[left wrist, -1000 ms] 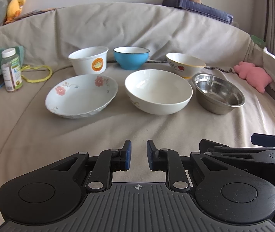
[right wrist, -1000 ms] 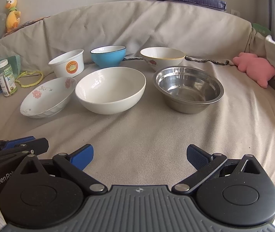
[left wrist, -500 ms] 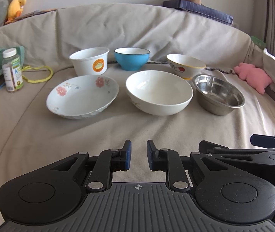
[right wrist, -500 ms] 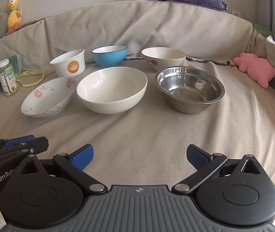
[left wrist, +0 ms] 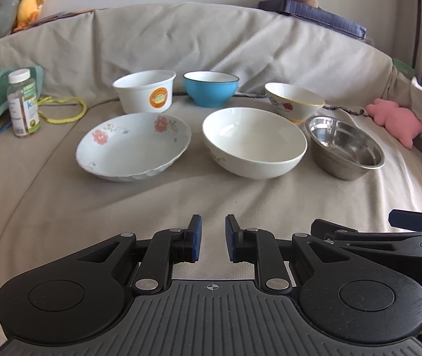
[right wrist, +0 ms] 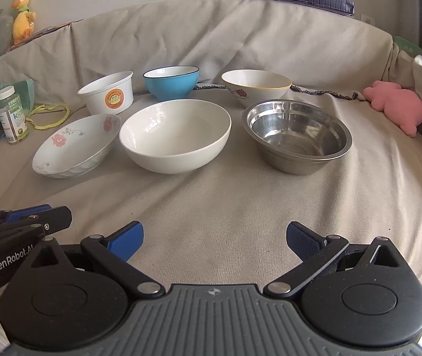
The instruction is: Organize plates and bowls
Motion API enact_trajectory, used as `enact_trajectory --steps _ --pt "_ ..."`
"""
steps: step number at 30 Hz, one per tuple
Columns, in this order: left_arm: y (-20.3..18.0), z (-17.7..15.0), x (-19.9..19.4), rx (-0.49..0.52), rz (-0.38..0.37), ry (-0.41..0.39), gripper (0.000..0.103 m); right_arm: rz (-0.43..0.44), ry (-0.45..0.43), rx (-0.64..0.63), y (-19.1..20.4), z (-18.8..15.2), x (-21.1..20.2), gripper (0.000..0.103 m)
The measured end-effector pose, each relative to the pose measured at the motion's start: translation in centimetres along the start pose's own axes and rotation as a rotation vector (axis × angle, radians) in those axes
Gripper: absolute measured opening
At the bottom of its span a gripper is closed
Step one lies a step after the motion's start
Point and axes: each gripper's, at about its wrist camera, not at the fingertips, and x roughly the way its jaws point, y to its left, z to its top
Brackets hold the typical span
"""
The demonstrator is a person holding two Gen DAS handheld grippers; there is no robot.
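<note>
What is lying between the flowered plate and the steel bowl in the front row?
The large white bowl sits between the flowered plate and the steel bowl, touching neither. Both wrist views show this; the right one shows it most clearly.

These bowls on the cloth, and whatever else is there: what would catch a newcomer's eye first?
Six empty bowls in two rows on a beige cloth: at the back a bright blue bowl, in front a large white bowl with a shiny steel bowl to its right and a flowered bowl to its left. Nearest the camera, the right gripper gapes wide with blue pads, holding nothing. A pink plush toy lies far right.
</note>
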Motion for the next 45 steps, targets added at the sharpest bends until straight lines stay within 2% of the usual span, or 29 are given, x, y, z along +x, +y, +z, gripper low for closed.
enact_trajectory --steps 5,11,15,21,27,32,35,36,38,40,43,45 --pt "1.2 0.3 1.2 -0.037 -0.021 -0.001 0.021 0.038 -0.017 -0.006 0.2 0.8 1.1 0.103" --pt "3.3 1.2 2.4 -0.100 -0.087 -0.052 0.021 0.130 -0.040 -0.002 0.6 2.4 2.8 0.103" --pt "4.9 2.3 4.2 -0.138 -0.156 -0.059 0.021 0.175 -0.039 -0.003 0.8 2.9 5.1 0.103" --pt "6.3 2.3 9.0 -0.111 -0.252 0.040 0.021 0.224 0.003 0.064 -0.3 3.3 9.2 0.103" --pt "6.6 1.7 11.4 -0.100 -0.336 0.129 0.022 0.241 0.089 0.072 -1.3 3.5 12.1 0.103" --pt "6.6 2.4 12.3 -0.097 -0.291 0.188 0.022 0.270 0.149 0.105 -2.7 3.9 13.0 0.103" --pt "6.5 3.0 13.0 -0.054 -0.299 0.256 0.022 0.279 0.159 0.075 -2.6 3.6 13.1 0.103" --pt "6.4 3.4 13.0 -0.028 -0.311 0.268 0.022 0.279 0.161 0.064 -2.6 3.6 13.1 0.103" --pt "6.3 4.6 12.5 -0.011 -0.394 0.285 0.023 0.279 0.167 0.046 -2.4 3.6 13.1 0.103" --pt "6.5 6.8 11.6 -0.021 -0.463 0.250 0.023 0.279 0.179 0.041 -2.2 3.7 13.0 0.103" --pt "6.4 11.3 11.4 -0.015 -0.436 0.189 0.022 0.268 0.191 0.009 -1.9 3.9 13.0 0.103" --pt "5.8 14.1 12.6 0.030 -0.420 0.148 0.022 0.266 0.175 0.011 -1.7 4.2 12.8 0.102"
